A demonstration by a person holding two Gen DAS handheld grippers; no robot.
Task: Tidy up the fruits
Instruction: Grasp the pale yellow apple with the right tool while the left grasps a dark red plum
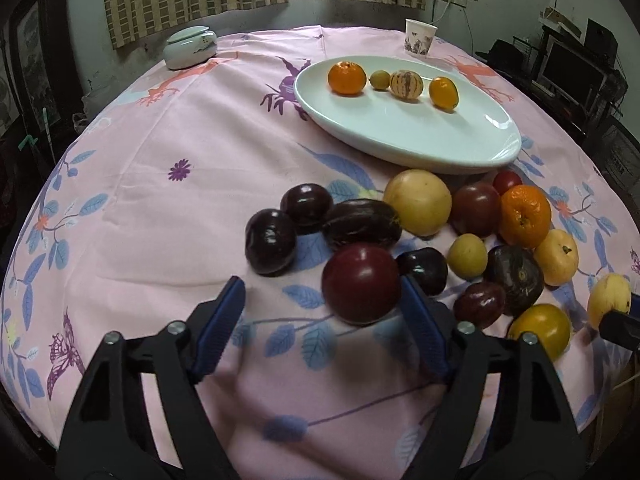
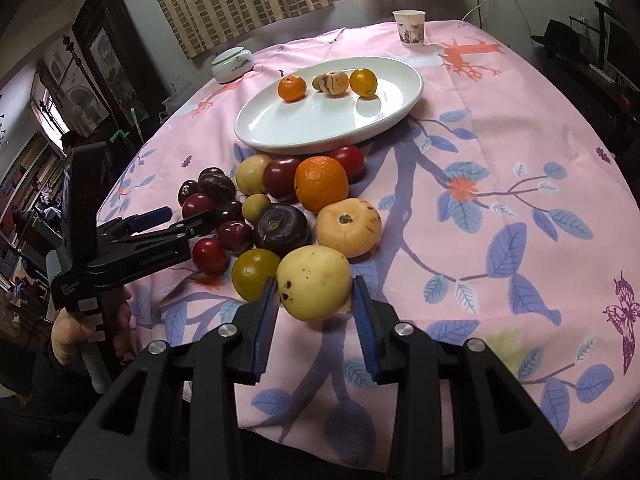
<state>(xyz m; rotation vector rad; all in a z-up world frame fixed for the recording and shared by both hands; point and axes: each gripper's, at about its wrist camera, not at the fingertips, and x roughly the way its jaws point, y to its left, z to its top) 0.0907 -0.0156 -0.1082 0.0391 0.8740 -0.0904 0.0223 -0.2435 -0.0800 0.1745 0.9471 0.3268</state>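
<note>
A heap of plums, oranges and yellow fruits lies on the pink cloth in front of a white oval plate (image 1: 400,140) (image 2: 312,128) that holds an orange (image 1: 347,77), a striped fruit (image 1: 406,85) and two small yellow ones. My left gripper (image 1: 320,286) (image 2: 190,216) stands open around a dark red plum (image 1: 362,284); the plum lies against the right pad and a gap shows at the left pad. My right gripper (image 2: 314,284) is shut on a pale yellow fruit (image 2: 314,282) (image 1: 608,300) at the heap's near edge.
A paper cup (image 1: 420,38) (image 2: 409,28) and a lidded ceramic jar (image 1: 190,48) (image 2: 232,64) stand at the table's far side. A hand (image 2: 80,332) holds the left gripper's handle. Dark furniture lines the room's left and right sides.
</note>
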